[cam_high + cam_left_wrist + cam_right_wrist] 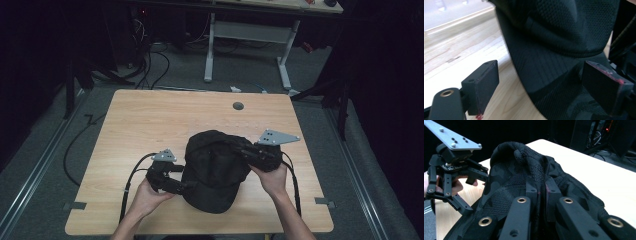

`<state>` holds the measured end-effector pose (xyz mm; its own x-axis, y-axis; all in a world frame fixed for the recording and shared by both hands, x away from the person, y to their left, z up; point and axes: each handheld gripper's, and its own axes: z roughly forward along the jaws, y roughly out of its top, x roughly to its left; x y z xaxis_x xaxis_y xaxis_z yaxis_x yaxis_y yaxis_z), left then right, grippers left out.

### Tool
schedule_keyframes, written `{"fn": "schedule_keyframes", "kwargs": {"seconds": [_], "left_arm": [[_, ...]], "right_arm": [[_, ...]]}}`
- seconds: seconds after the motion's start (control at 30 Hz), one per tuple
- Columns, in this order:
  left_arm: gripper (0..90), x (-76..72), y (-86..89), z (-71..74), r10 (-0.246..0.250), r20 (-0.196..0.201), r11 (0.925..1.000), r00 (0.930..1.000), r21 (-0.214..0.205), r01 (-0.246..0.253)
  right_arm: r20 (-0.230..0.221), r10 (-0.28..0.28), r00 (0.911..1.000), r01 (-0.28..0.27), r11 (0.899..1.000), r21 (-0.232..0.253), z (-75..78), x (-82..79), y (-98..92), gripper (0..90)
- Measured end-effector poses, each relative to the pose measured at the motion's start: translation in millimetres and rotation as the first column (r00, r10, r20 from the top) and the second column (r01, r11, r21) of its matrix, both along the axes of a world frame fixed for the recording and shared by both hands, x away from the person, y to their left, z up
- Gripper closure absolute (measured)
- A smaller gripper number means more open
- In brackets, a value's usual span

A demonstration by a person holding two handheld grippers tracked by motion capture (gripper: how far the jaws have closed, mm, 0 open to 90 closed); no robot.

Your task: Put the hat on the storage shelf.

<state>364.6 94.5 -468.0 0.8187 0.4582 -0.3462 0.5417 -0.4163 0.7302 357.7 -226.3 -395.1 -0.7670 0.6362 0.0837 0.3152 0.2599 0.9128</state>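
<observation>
A black mesh cap lies on the wooden table, brim toward the front edge. My right gripper comes in from the right and is shut on a fold of the crown's fabric, pinched between its jaws. My left gripper is at the cap's left side, open and low near the table. In the left gripper view its pads stand wide apart, with the edge of the brim between them and untouched. The right gripper view shows the left gripper in a hand beyond the cap.
A round grey grommet sits near the table's far edge. Grey tape marks lie at the front corners. Beyond the table stand a white desk frame and floor cables. Bare wood surrounds the cap.
</observation>
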Motion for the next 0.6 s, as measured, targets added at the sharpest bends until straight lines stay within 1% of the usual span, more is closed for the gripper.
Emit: {"fn": "schedule_keyframes", "kwargs": {"seconds": [0.07,0.17,0.2,0.27,0.37,0.47,0.57,0.6], "left_arm": [[15.5,1.1,-1.7,0.2,-0.013,-0.008,0.9999,0.9999,0.004,0.013],[17.6,1.5,-4.8,1.1,-0.037,-0.019,0.9991,0.9991,0.018,0.037],[18.8,1.5,-5.4,1.7,-0.046,-0.020,0.9988,0.9987,0.018,0.047],[21.8,1.4,-5.2,2.9,-0.059,-0.021,0.9983,0.9981,-0.002,0.059],[24.7,1.3,-3.2,3.3,-0.065,-0.017,0.9978,0.9977,-0.013,0.065],[29.9,0.6,-0.7,5.0,-0.071,-0.012,0.9975,0.9974,-0.010,0.070],[31.9,-1.2,1.7,6.8,-0.070,-0.005,0.9975,0.9975,-0.004,0.070],[34.1,-1.7,2.7,6.9,-0.071,-0.003,0.9975,0.9975,0.000,0.071]], "right_arm": [[0.009,0.017,0.9998,-0.017,1.000,-0.005,0.9,0.4,2.0,84.7],[0.019,0.040,0.9990,-0.040,0.999,0.006,0.9,0.8,4.2,84.6],[0.020,0.047,0.9987,-0.047,0.999,0.012,0.7,1.3,4.6,84.6],[0.011,0.057,0.9983,-0.057,0.998,0.020,0.9,2.8,6.1,84.6],[0.016,0.066,0.9977,-0.066,0.998,0.014,4.6,2.7,8.8,84.6],[0.025,0.070,0.9972,-0.070,0.997,0.015,7.4,2.8,10.5,84.5],[0.031,0.076,0.9966,-0.077,0.997,0.021,8.6,3.5,12.2,84.5],[0.034,0.078,0.9964,-0.078,0.997,0.021,9.0,3.8,13.0,84.4]]}}
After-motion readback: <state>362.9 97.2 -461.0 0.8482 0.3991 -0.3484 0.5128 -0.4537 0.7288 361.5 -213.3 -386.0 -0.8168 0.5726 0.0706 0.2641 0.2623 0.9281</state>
